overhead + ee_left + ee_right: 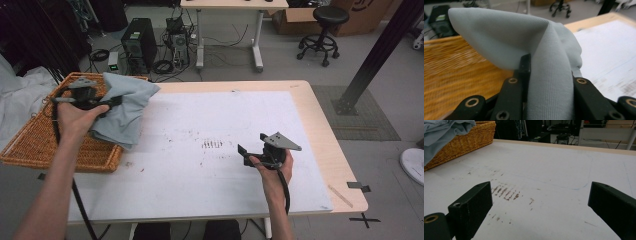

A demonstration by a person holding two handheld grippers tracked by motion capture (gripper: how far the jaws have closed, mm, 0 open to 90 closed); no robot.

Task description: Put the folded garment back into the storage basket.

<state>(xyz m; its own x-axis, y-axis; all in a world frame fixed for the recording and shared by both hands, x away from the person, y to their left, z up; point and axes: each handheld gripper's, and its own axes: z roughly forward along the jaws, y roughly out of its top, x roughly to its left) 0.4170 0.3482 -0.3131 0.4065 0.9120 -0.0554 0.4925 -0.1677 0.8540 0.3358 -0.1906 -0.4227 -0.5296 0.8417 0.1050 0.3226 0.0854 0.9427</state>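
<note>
A pale grey-blue cloth (126, 105) hangs over the right edge of a wicker basket (35, 140) at the table's left. My left gripper (114, 101) is shut on a fold of it, held above the basket. In the left gripper view the cloth (541, 62) is bunched between the two black jaws and billows up over the fingertips (525, 63). My right gripper (250, 149) rests low over the white mat (210, 175) right of centre, open. In the right gripper view its fingers (474, 202) stand wide apart with nothing between them.
The basket (466, 141) and the cloth (441, 132) show at the upper left of the right gripper view. Dark scuff marks (212, 144) lie mid-mat. Behind the table stand computer towers (139, 44), cables, another desk and a black stool (322, 32).
</note>
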